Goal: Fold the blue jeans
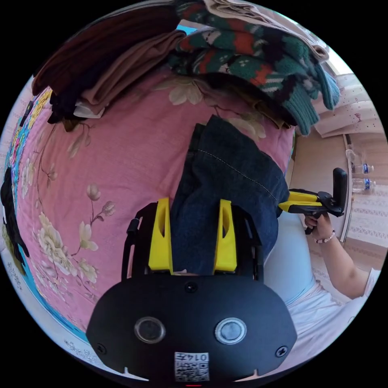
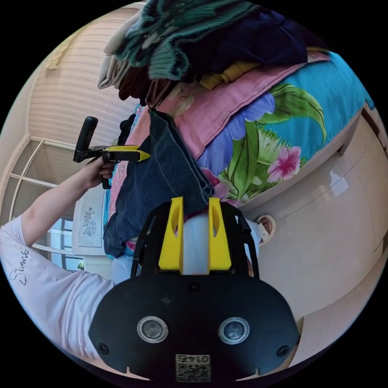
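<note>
Jeans (image 1: 226, 182) on bed (image 1: 121, 169), before clothes pile (image 1: 250, 52)

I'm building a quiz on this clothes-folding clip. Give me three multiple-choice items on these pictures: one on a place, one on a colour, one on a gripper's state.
1. Where do the blue jeans lie?
A. on the pink flowered cover
B. on the floor
C. on a chair

2. What colour are the jaws of the left gripper?
A. red
B. yellow
C. white

3. What is between the left gripper's jaws?
A. a water bottle
B. nothing
C. denim

Answers: 1 A, the jeans rest on the pink flowered cover. 2 B, both jaws are yellow on a black body. 3 C, jeans cloth runs between the two jaws in the left gripper view.
</note>
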